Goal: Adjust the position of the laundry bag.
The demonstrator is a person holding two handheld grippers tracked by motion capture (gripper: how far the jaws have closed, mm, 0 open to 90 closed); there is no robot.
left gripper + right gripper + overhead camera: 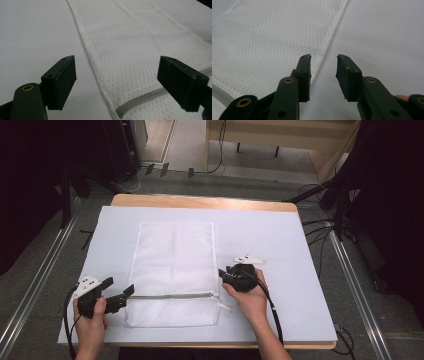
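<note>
Setting: white sheet (280, 235) covers the wooden worktop (200, 201); grey floor and cables lie beyond.
Bag position: mesh laundry bag (173, 270) lies flat at the sheet's centre, long axis running away from the person, between the two hands.
Closure: grey zipper (172, 296) crosses the near end and looks fully closed; its white pull tab (223, 306) rests at the right end.
Contents: bag looks flat and empty; nothing shows through the mesh.
Left gripper (120, 295): fingers (60, 81) spread wide, straddling the bag's left edge at the zipper's start, pressing nothing.
Right gripper (223, 275): fingers (303, 75) partly apart, gripping nothing, at the bag's right edge above the tab.
Risk, right: closing here probably pinches mesh or sheet, missing the tab.
Risk, left: unanchored fabric likely bunches and drags when the zipper is pulled.
</note>
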